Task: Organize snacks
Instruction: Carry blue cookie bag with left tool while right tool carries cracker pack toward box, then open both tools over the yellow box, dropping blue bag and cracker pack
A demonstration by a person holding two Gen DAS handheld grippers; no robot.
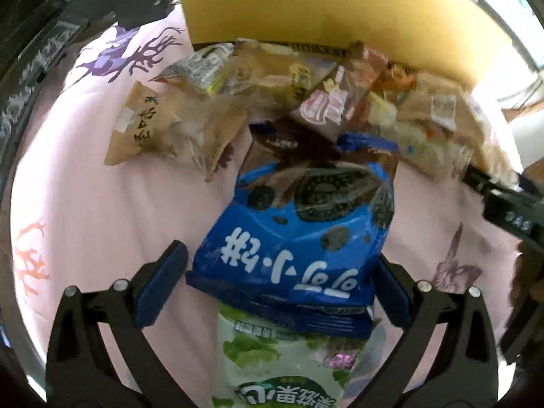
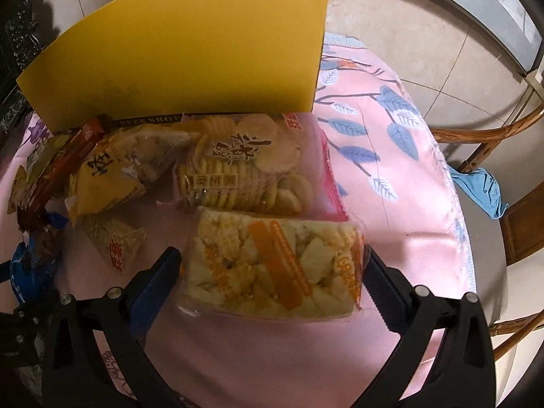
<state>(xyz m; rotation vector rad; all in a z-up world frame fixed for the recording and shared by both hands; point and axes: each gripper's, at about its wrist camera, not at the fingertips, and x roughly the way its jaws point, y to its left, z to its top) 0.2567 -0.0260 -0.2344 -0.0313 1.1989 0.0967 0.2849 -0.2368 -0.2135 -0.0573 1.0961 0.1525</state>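
In the left wrist view my left gripper (image 1: 278, 282) is open, its blue-padded jaws on either side of a blue cookie bag (image 1: 299, 238). That bag lies on a white and green snack bag (image 1: 289, 357). Beyond it is a pile of snack packets (image 1: 272, 91). In the right wrist view my right gripper (image 2: 272, 278) is open around a clear bag of pale puffed snacks with orange stripes (image 2: 272, 265). Whether the pads touch the bags I cannot tell. Behind it lie a bag of round crackers (image 2: 244, 170) and a yellow packet (image 2: 105, 176).
A yellow board (image 2: 190, 54) stands upright behind the snacks, also in the left wrist view (image 1: 323, 3). The pink patterned cloth (image 2: 391, 176) covers a round table. Wooden chairs (image 2: 503, 210) stand at the right, with tiled floor beyond. The right gripper shows at the right edge of the left wrist view (image 1: 510, 210).
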